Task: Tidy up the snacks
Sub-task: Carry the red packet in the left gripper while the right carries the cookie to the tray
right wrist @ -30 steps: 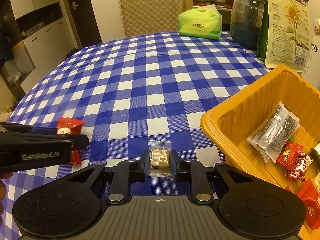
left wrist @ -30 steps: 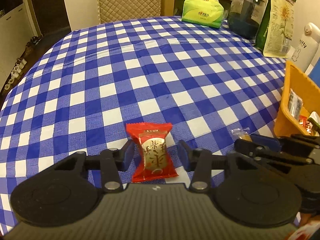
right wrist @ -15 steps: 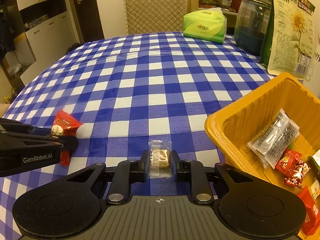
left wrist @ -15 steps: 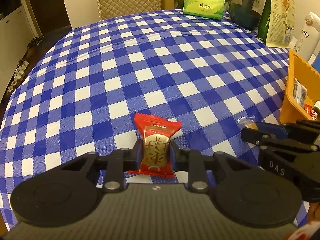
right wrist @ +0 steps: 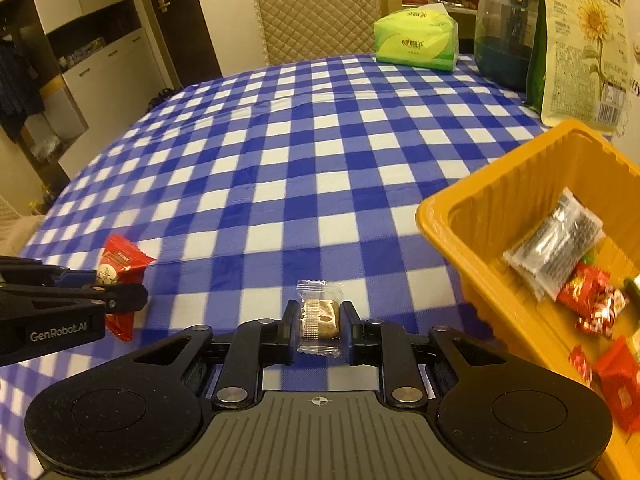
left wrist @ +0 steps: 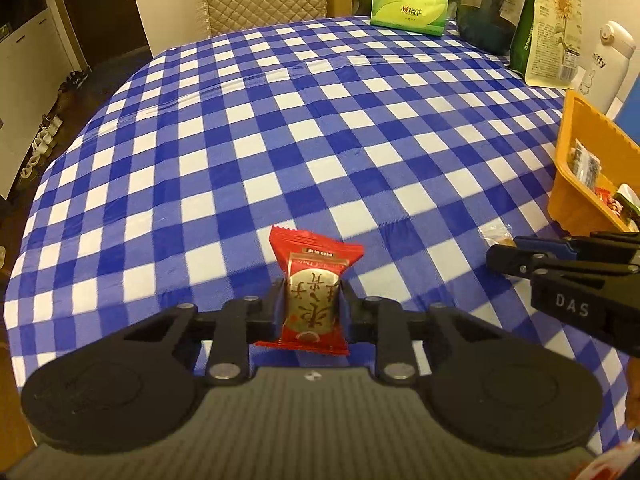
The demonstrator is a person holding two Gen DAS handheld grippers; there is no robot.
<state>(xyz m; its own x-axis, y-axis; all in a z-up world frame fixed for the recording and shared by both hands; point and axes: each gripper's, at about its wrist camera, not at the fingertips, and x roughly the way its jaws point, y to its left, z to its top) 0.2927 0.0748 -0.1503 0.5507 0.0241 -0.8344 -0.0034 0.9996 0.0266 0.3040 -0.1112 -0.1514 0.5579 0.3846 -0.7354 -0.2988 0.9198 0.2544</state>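
My left gripper (left wrist: pixel 312 308) is shut on a red snack packet (left wrist: pixel 314 292) with a gold label and holds it above the blue checked tablecloth. It also shows in the right wrist view (right wrist: pixel 120 268). My right gripper (right wrist: pixel 319 320) is shut on a small clear-wrapped brown snack (right wrist: pixel 320 318), also lifted, just left of the orange tray (right wrist: pixel 448 208). The tray holds a grey packet (right wrist: pixel 556 248) and several red wrapped snacks (right wrist: pixel 592 296). In the left wrist view the right gripper (left wrist: pixel 496 248) sits to the right, near the tray (left wrist: pixel 568 184).
At the table's far side stand a green tissue pack (right wrist: pixel 416 44), a dark glass jar (right wrist: pixel 504 36) and a tall sunflower-seed bag (right wrist: pixel 580 40). A white bottle (left wrist: pixel 608 64) stands behind the tray. A quilted chair (right wrist: pixel 320 12) is beyond the table.
My left gripper closed on the red packet and lifted it off the cloth. My right gripper, holding the clear-wrapped snack, rose slightly toward the tray.
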